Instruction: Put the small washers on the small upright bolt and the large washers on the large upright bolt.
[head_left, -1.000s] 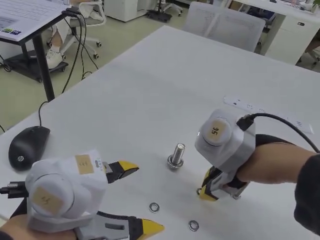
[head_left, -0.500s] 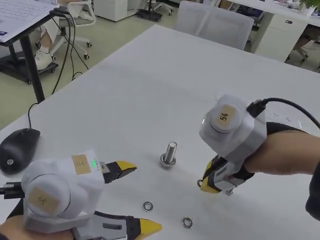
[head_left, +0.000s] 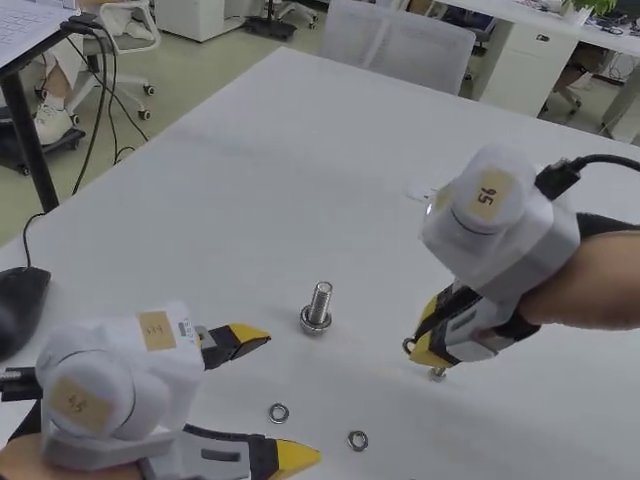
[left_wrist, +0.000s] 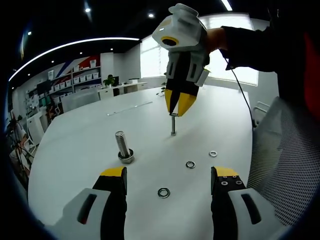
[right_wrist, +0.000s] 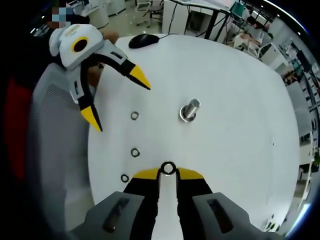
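The large upright bolt (head_left: 317, 305) (left_wrist: 123, 147) (right_wrist: 189, 110) stands mid-table with a washer at its foot. The thin small bolt (head_left: 438, 373) (left_wrist: 173, 125) stands to its right. My right gripper (head_left: 428, 352) (left_wrist: 179, 111) (right_wrist: 168, 172) hangs just over the small bolt's top, shut on a small washer (right_wrist: 168, 168). My left gripper (head_left: 278, 395) (left_wrist: 169, 172) (right_wrist: 117, 97) is open at the near left, with nothing between its jaws. Loose washers lie in front of it (head_left: 279, 412) (head_left: 357, 439) (left_wrist: 164, 192) (left_wrist: 190, 164) (left_wrist: 213, 153).
A black mouse (head_left: 12, 310) (right_wrist: 142, 40) lies at the table's left edge. A grey chair (head_left: 400, 40) stands at the far side. A white strip (head_left: 420, 190) lies behind my right gripper. A cable runs from the right gripper.
The head camera has shifted. My right gripper has carried its washer rightwards, from beside the small bolt to just above it. The left gripper has stayed open in place.
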